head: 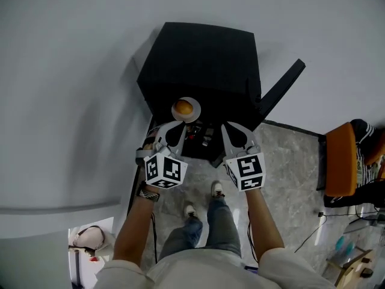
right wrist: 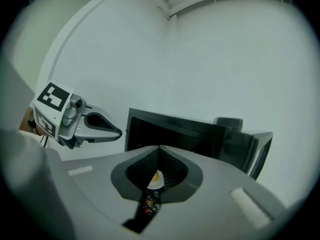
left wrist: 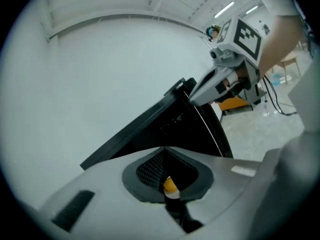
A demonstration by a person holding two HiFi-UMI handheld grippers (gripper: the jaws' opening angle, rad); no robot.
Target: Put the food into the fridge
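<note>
A black mini fridge [head: 204, 59] stands against the white wall with its door [head: 283, 86] swung open to the right. A white plate [head: 195, 102] with a round orange-brown piece of food [head: 184, 108] shows at the fridge's front edge, level. My left gripper [head: 171, 125] is shut, its tips just below the plate's rim; I cannot tell if they touch. My right gripper [head: 231, 130] hovers shut to the plate's right, apart from it. In both gripper views only a sliver of the food [left wrist: 170, 185] [right wrist: 156, 176] shows through the slit between the jaws.
Small items [head: 201, 134] sit inside the fridge below the plate. An orange chair [head: 340, 158] stands at the right, with cables [head: 313, 233] on the grey floor. The person's feet [head: 204, 197] are right in front of the fridge. A white unit [head: 87, 239] is at the lower left.
</note>
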